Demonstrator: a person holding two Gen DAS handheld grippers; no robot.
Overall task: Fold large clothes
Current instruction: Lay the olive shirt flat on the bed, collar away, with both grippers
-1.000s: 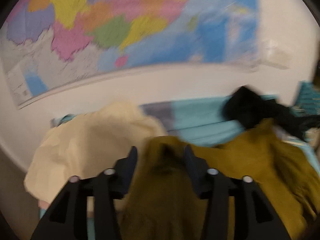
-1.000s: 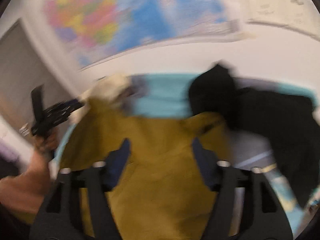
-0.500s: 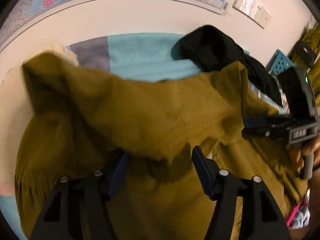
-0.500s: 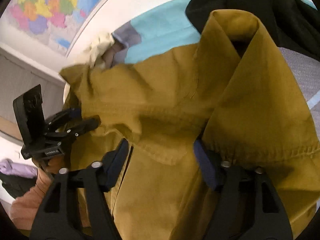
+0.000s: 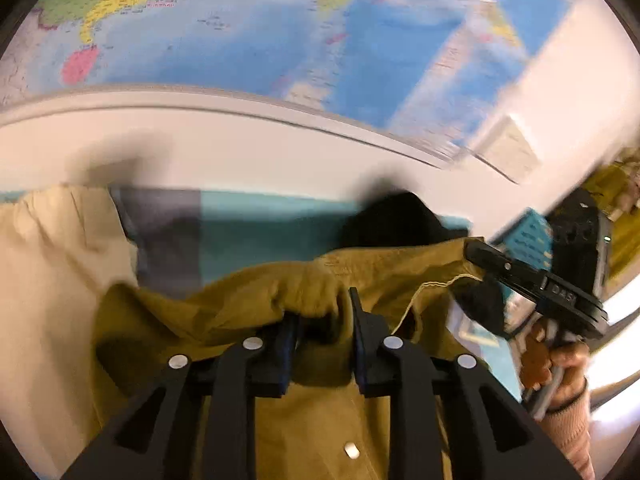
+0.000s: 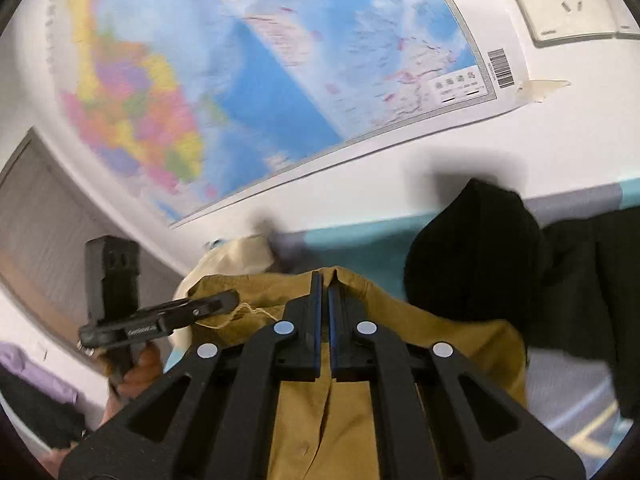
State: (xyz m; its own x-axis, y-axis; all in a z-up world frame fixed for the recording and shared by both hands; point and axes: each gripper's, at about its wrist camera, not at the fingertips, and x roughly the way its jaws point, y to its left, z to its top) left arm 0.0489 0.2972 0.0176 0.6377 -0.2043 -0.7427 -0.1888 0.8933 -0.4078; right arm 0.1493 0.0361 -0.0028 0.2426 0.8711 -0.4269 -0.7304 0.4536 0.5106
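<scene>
Mustard-yellow shirt [image 5: 320,420] at lower centre, bunched between closing left gripper [image 5: 322,322] fingers, pinched in right gripper [image 6: 325,292].

Little can be read here. The wall map [image 6: 280,80] carries printed place names, all too small and blurred to make out. Near its lower right corner stands a white legend box [image 6: 456,88] with a row of Chinese characters above two short black bars; the characters cannot be read with certainty. Just beside that, on the map's margin, is a barcode [image 6: 500,68] with tiny digits that are illegible. The right gripper [image 5: 472,256] bears small white lettering on its side [image 5: 562,294], too blurred to read, and the left gripper [image 6: 224,302] likewise [image 6: 142,330].
</scene>
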